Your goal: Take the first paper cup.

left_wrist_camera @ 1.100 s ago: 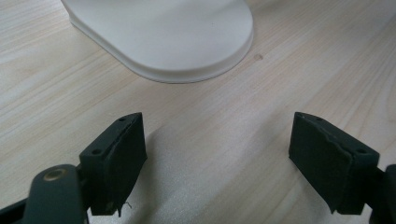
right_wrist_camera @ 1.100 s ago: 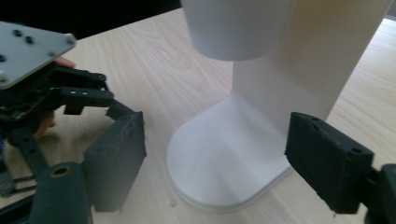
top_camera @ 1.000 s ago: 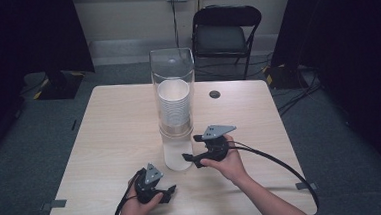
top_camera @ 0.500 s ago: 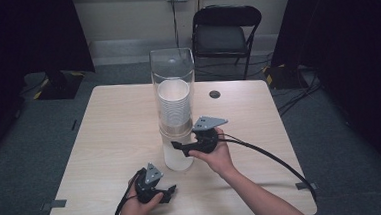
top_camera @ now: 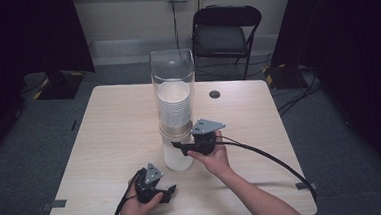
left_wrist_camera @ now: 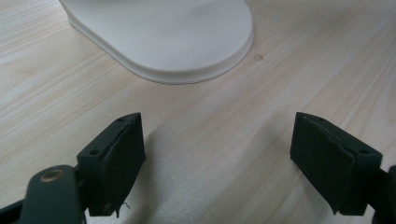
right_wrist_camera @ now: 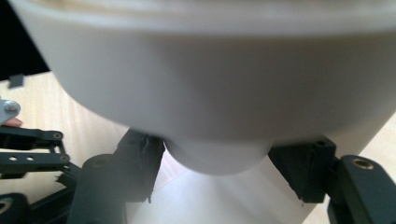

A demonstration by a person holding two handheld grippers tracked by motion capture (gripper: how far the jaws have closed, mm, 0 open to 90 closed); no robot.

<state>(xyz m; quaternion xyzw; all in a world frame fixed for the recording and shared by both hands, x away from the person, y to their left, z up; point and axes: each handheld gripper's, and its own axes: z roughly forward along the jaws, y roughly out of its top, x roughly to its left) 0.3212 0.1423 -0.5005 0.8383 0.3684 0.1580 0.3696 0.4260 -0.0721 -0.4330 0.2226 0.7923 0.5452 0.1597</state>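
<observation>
Step in hand looks like pulling the bottom white paper cup (top_camera: 178, 156) from the tall clear plastic cup dispenser (top_camera: 172, 73) at mid table (top_camera: 110, 132). The right hand-held gripper (top_camera: 177, 146) has just been closing, jaws either side of the cup's smooth tapered base, contact unclear. Next: finish the pinch, draw straight down; the left hand-held gripper (top_camera: 169, 191) rests near the front edge, jaws apart and empty.

No text, label, brand, number or sign can be read in any of the views.
</observation>
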